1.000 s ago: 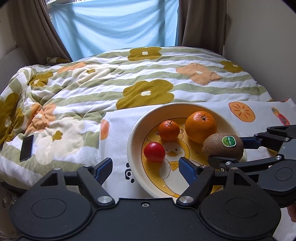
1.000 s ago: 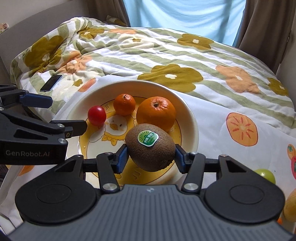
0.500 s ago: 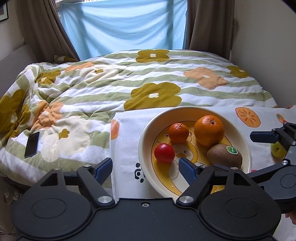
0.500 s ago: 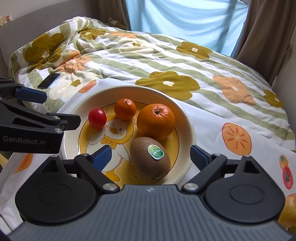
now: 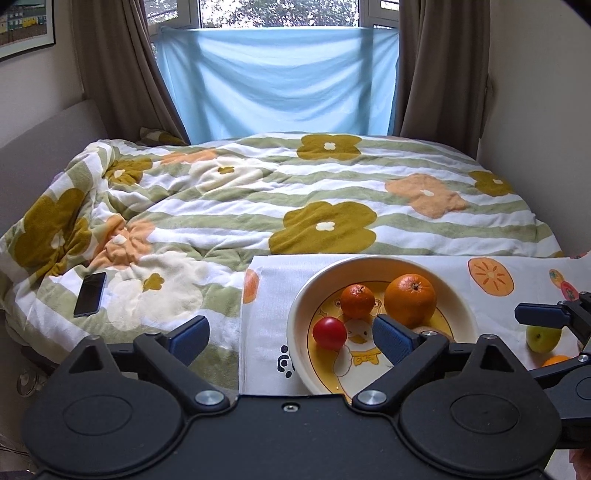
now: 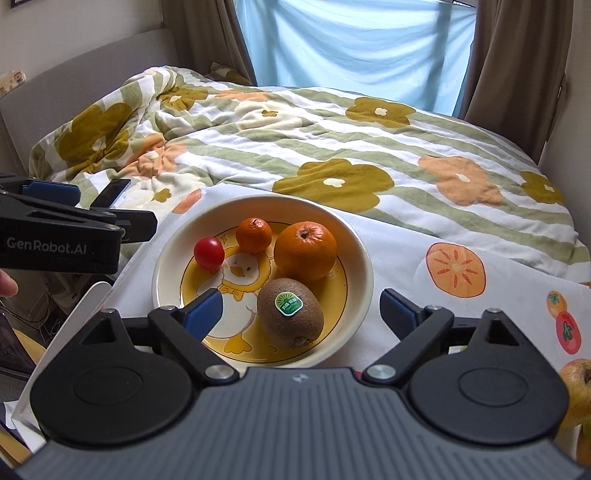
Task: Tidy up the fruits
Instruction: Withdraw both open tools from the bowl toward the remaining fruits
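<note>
Bed: kiwi (image 6: 290,313) flat in bowl (image 6: 364,258), long axis diagonal; left jaws opening, right jaws apart, empty.

my left-claw camera: looks forward and down, bowl (image 5: 380,266) at lower right | my right-claw camera: nearer, above the bowl (image 6: 364,258) | shared: bowl, flowered quilt (image 5: 258,206), blue curtain (image 5: 280,77)

bed (image 5: 332,206): floral duvet | window (image 5: 280,14): blue sheet, brown curtains | walls: cream
</note>
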The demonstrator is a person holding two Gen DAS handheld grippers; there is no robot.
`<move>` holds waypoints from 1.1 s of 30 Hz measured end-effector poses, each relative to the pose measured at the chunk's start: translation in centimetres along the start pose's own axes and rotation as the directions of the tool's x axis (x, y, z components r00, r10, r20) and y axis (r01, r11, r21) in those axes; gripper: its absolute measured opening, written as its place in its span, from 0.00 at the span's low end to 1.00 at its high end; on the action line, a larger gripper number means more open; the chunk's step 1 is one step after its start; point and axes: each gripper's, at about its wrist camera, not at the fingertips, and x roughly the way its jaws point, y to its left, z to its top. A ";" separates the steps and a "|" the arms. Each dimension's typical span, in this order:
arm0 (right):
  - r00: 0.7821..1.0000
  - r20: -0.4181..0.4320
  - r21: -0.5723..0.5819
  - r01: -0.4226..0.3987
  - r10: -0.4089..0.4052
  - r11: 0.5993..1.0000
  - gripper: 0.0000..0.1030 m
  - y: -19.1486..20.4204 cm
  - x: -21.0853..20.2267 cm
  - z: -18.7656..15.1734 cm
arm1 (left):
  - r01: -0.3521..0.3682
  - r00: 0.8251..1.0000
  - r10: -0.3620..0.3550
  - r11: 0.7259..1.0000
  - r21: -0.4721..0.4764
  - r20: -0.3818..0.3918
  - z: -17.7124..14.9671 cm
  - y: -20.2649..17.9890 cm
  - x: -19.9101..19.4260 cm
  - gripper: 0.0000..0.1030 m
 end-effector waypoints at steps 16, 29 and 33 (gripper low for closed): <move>0.997 0.071 0.022 0.012 -0.014 1.000 1.00 -7.0 -10.1 -3.0 | -0.104 0.993 0.108 0.992 -0.074 0.047 -3.2 -7.1 -9.0 0.99; 0.997 0.062 0.063 0.030 -0.034 0.998 1.00 -15.2 -14.3 -10.0 | -0.069 0.996 0.072 0.997 -0.040 0.056 -7.4 -16.4 -10.9 0.99; 0.997 0.063 0.074 0.040 -0.045 0.996 1.00 -17.6 -14.4 -12.0 | -0.041 0.997 0.040 0.999 0.006 0.059 -8.8 -19.2 -10.0 0.99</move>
